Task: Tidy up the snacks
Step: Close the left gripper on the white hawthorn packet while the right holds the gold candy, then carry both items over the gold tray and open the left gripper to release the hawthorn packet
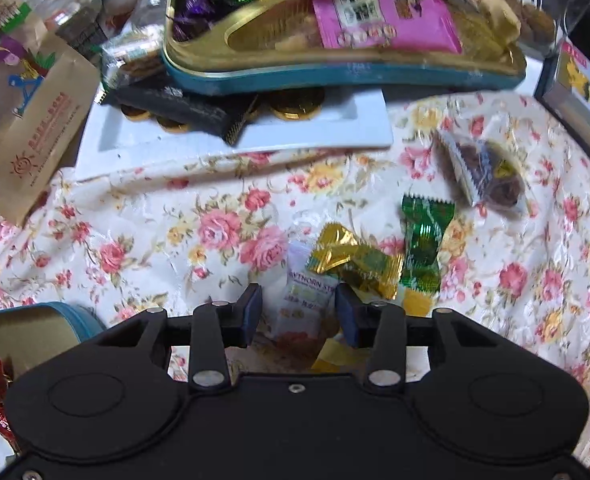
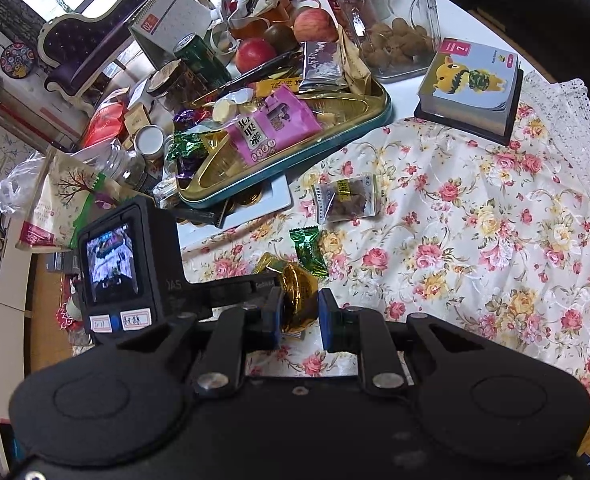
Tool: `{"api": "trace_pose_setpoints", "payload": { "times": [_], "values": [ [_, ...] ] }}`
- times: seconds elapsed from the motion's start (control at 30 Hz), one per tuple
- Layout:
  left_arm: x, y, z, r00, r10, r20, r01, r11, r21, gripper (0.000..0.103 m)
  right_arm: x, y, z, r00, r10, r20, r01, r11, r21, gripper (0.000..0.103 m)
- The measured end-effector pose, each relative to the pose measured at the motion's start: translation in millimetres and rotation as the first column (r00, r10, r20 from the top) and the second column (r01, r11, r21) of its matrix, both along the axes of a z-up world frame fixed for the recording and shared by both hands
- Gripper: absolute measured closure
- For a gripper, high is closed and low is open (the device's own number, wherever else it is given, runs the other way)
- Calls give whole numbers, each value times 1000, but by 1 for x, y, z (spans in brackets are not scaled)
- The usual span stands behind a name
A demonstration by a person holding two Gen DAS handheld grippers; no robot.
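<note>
My left gripper (image 1: 299, 308) points down at the floral cloth, its jaws open around a white hawthorn-stick packet (image 1: 307, 300) that lies flat; the pads stand clear of it. Just right of it lie a gold-wrapped candy (image 1: 355, 260) and a green-wrapped candy (image 1: 423, 244), with a clear packet of brown snack (image 1: 483, 172) farther off. My right gripper (image 2: 301, 312) is shut on a gold foil sweet (image 2: 299, 292), lifted off the cloth. Behind stands the gold tin tray (image 1: 335, 76), heaped with candies and a pink packet (image 1: 379, 8).
A white plate (image 1: 335, 128) with gold coins sits under the tray. A paper bag (image 1: 27, 120) lies at the left, a second tin (image 1: 27, 332) with a red sweet at the near left. A glass jar (image 2: 387, 20), a boxed booklet (image 2: 471, 84) and apples (image 2: 255, 52) crowd the back.
</note>
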State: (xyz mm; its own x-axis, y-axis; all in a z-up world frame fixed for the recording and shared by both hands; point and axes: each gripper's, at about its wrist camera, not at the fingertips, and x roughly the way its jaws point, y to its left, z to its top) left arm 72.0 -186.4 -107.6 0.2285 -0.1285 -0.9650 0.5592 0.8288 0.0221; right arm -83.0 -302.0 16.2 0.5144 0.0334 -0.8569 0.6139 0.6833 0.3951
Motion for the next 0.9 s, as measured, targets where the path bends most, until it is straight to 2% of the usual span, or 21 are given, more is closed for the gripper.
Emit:
{"api": "trace_pose_setpoints", "payload": {
  "times": [0.13,0.2,0.3,0.5,0.73,0.9],
  "values": [
    [-2,-2,0,1000,-13,15,13,1000,6,53,-1,-1,2,1000,-3,7,3,1000,-4,83],
    [-1,0,1,1000,9,-21,-9,1000,-28,70,-1,0,1,1000,-1,1,1,1000,-6,83],
    [1,2,5,999,47,-21,-48,998,-35,77,0,1,-1,1000,2,-7,-2,1000,-7,83],
    [3,7,38,992,123,-6,-123,990,-72,77,-2,0,1,1000,-1,5,1,1000,-14,83],
    [-15,22,92,990,107,94,-101,993,-68,77,-3,-4,6,1000,-17,17,17,1000,-16,83],
    [-26,45,118,989,112,98,-103,991,-86,77,-2,-1,7,1000,-21,19,21,1000,-14,83]
  ]
}}
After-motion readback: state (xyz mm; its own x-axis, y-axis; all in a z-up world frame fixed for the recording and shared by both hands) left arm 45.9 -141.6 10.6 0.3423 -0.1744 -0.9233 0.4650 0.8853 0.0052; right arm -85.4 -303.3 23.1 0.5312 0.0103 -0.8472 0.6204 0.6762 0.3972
